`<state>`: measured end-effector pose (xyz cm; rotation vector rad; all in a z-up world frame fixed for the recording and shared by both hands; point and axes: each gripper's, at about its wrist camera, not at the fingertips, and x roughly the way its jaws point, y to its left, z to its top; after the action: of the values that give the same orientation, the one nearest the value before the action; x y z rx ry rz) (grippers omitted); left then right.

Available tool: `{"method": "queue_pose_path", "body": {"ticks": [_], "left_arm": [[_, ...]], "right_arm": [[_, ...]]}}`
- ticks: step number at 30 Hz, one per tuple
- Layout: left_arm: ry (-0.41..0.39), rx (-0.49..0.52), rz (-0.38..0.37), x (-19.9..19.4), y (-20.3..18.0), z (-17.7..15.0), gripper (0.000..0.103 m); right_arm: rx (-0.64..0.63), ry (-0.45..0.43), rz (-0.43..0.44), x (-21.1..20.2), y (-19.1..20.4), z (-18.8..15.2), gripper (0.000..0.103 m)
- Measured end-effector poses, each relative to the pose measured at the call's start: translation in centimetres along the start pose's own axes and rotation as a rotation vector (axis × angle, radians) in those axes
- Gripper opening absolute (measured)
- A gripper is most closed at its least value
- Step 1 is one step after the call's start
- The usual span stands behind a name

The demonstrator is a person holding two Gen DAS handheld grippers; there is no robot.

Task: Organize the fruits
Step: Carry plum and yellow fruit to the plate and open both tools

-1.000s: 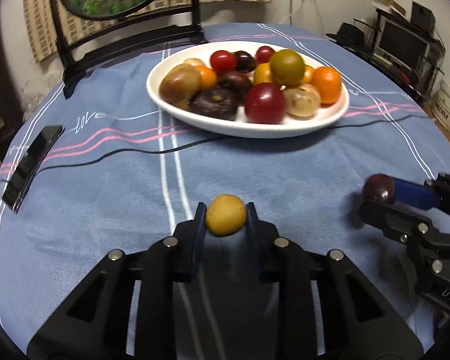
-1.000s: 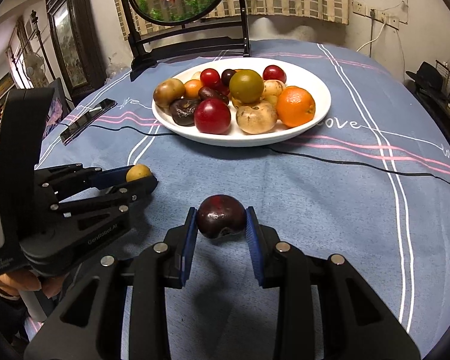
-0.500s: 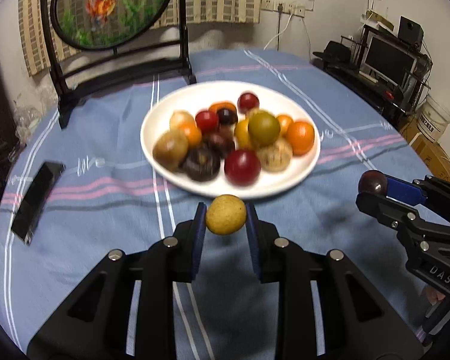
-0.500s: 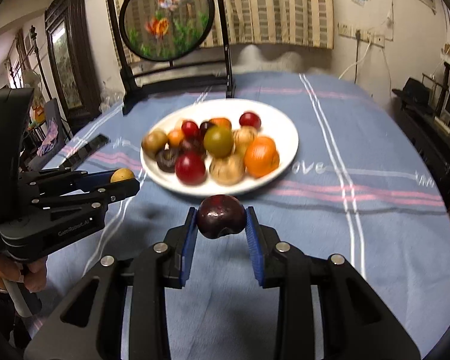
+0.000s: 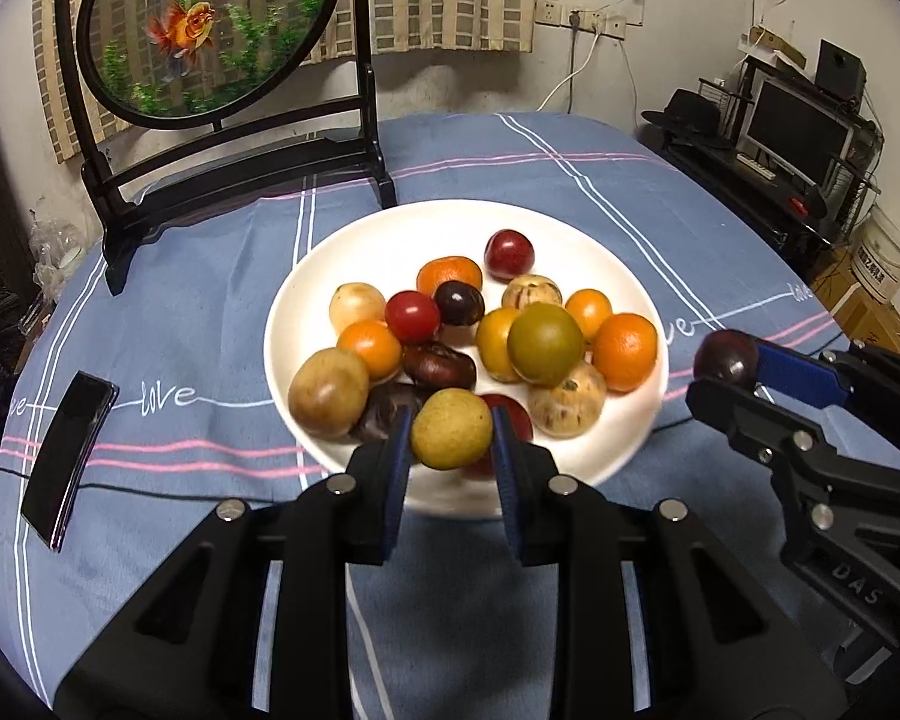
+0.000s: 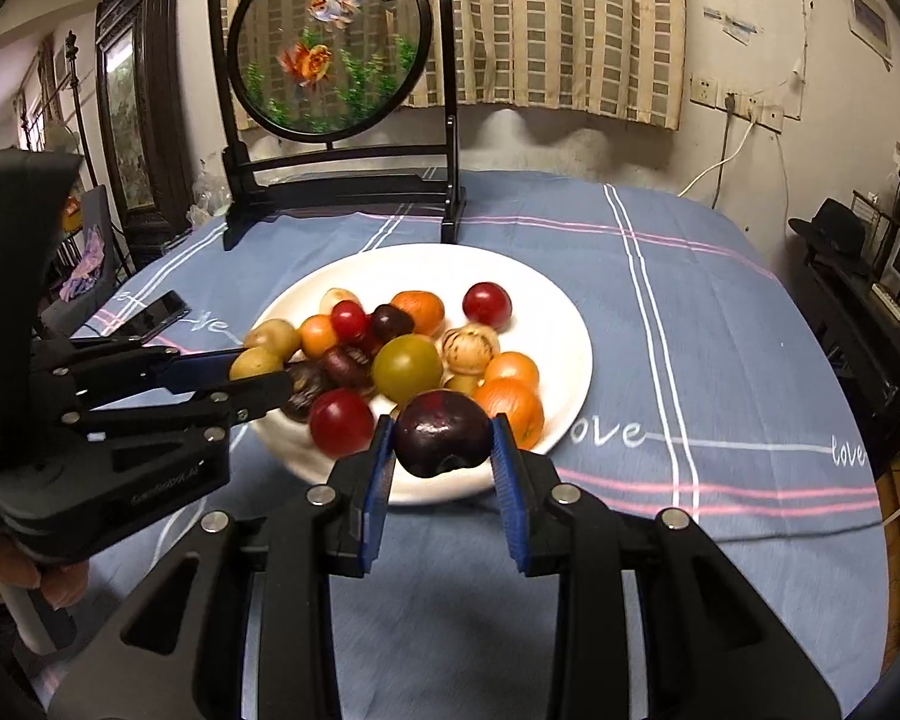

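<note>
The left gripper (image 5: 451, 438) pinches a yellow fruit (image 5: 451, 429) between its two blue pads, and the fruit hangs in the air over the near edge of the white plate (image 5: 618, 276). The right gripper (image 6: 443, 447) pinches a dark purple fruit (image 6: 443, 433) in the same way, also over the near edge of the plate. In the left wrist view the right gripper (image 5: 727, 367) comes in at the right side of the plate, just beside its rim, with the purple fruit at its tip. In the right wrist view the left gripper (image 6: 257, 369) reaches over the left edge of the plate with the yellow fruit.

The plate stands on a blue tablecloth (image 6: 720, 330) and is full of small fruits: red, orange, dark and pale ones, and a green-brown fruit (image 5: 545, 343) near the middle. A black phone (image 5: 69, 456) lies on the cloth, well apart to the left of the plate. Behind the plate stands a round goldfish screen (image 6: 329, 42) in a black frame.
</note>
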<state>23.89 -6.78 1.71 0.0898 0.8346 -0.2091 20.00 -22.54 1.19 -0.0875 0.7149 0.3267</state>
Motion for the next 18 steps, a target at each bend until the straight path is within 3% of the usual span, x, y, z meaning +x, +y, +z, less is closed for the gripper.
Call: {"method": "queue_pose_path", "body": {"ticks": [11, 18], "left_arm": [[0.006, -0.037, 0.046, 2.7, 0.8, 2.3, 0.027], [0.016, -0.072, 0.05, 3.6, 1.4, 2.5, 0.027]], "right_arm": [[-0.016, 0.009, -0.005, 4.2, -0.4, 2.2, 0.032], [-0.005, 0.01, -0.008, 4.9, -0.6, 2.4, 0.032]]}}
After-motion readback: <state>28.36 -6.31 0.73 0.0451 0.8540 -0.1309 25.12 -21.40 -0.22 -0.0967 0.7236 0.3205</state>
